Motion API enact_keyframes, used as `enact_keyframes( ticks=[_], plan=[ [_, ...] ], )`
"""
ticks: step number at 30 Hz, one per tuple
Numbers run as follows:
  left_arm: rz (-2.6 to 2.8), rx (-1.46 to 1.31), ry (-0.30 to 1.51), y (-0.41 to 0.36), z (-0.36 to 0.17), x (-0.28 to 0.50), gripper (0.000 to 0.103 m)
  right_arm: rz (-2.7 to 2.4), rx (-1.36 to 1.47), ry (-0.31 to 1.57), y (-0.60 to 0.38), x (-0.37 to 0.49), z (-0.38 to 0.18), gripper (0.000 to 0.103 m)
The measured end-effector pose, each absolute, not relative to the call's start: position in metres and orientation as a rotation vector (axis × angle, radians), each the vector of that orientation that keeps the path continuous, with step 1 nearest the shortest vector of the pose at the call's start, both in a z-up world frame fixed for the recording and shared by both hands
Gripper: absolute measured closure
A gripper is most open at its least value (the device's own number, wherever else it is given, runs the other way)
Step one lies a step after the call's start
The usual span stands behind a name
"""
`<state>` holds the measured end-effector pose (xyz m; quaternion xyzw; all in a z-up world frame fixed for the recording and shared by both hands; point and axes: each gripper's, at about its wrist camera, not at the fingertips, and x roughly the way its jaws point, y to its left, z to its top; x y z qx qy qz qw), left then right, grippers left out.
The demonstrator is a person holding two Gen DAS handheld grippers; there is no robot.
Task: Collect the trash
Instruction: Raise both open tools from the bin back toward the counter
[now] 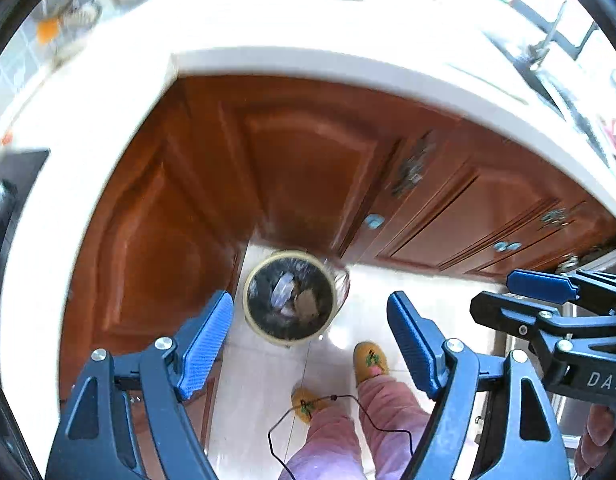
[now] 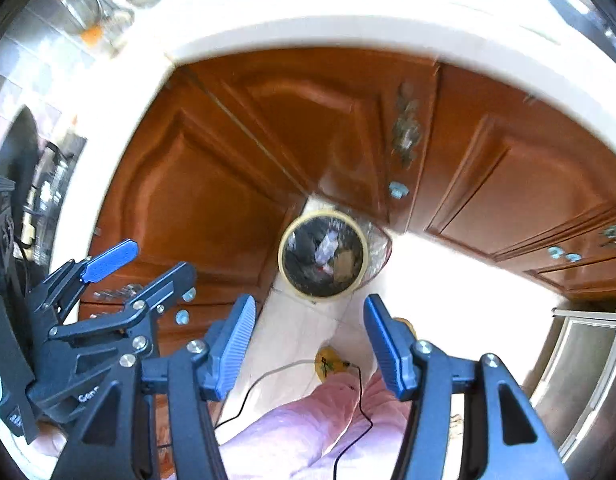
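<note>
Kitchen: white L-shaped surface [image 1: 267, 60] above brown cabinets [image 1: 308, 168]. Round trash bin [image 1: 289, 295] with rubbish stands on the tiled floor [image 1: 259, 380] in the corner. Left claw [image 1: 310, 344] and right claw [image 2: 305, 340] both spread, empty.

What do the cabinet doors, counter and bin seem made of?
Cabinet doors: apparently wood or wood veneer, reddish-brown and glossy, with raised panels and light reflections. Counter: pale, smooth, probably stone or composite; overexposed, so uncertain. Bin: cream rim, likely plastic, with a dark, probably plastic liner.
</note>
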<state>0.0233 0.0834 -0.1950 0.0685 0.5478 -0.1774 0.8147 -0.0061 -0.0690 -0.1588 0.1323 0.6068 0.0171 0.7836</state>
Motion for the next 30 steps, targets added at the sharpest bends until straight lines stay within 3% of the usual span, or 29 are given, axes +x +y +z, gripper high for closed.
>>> enact_keyframes(
  ticks=[3, 7, 12, 20, 30],
  plan=[
    [-0.436, 0.167, 1.084, 0.075, -0.149, 0.021, 0.025, 0.01, 0.287, 1.244, -0.077, -0.014, -0.122, 0.046],
    [-0.485, 0.195, 0.971, 0.066, -0.099, 0.013, 0.016, -0.036, 0.282, 1.165, -0.085, -0.024, -0.077, 0.046],
    [-0.552, 0.215, 0.889, 0.05, -0.055, 0.007, 0.016, -0.099, 0.276, 1.064, -0.097, -0.033, -0.03, 0.046],
    [-0.581, 0.189, 0.762, 0.03, -0.001, 0.02, 0.008, -0.161, 0.282, 0.92, -0.116, -0.039, 0.034, 0.046],
    [-0.52, 0.165, 0.697, 0.004, 0.029, 0.075, 0.004, -0.18, 0.285, 0.854, -0.152, 0.003, 0.056, 0.046]
  ],
)
